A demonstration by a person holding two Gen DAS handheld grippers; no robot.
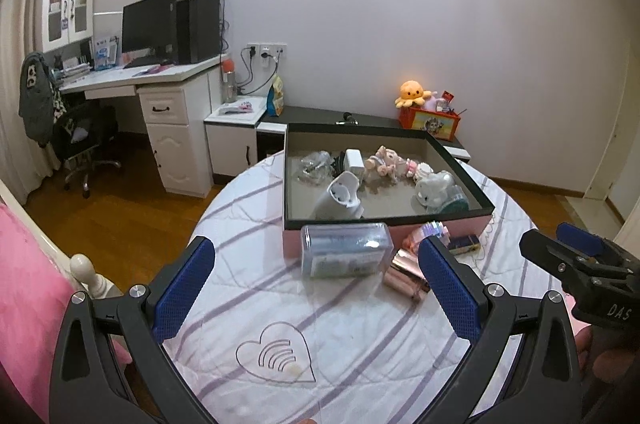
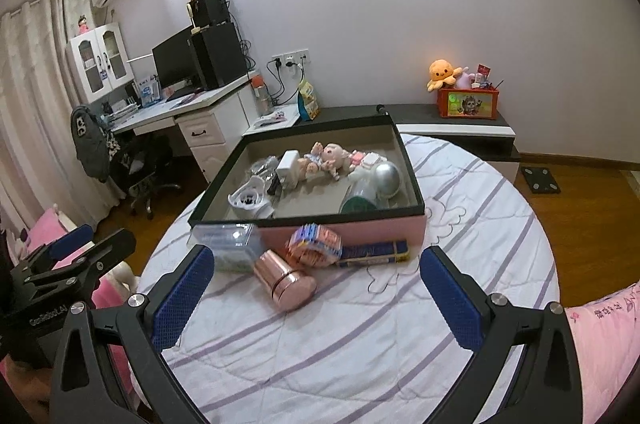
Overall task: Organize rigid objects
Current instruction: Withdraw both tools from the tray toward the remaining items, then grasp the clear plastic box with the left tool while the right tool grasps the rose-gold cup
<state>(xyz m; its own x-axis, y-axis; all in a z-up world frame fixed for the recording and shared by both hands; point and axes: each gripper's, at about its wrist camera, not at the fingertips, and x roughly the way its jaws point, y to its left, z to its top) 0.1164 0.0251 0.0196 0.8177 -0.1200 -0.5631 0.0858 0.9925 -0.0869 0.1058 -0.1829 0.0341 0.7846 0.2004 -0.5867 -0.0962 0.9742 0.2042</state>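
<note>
Right wrist view: my right gripper wide, empty; left gripper likewise. Copper canister on its side, likely rolls off bedspread if I nudge it.

We read only two texts. In the left wrist view, the white letters "DAS" stand on the black body of the right gripper, at the right edge. In the right wrist view, the white word "GenRobot.AI" stands on the black body of the left gripper, at the left edge. The pink cloth at the right carries some embroidered characters, but we cannot read them.
</note>
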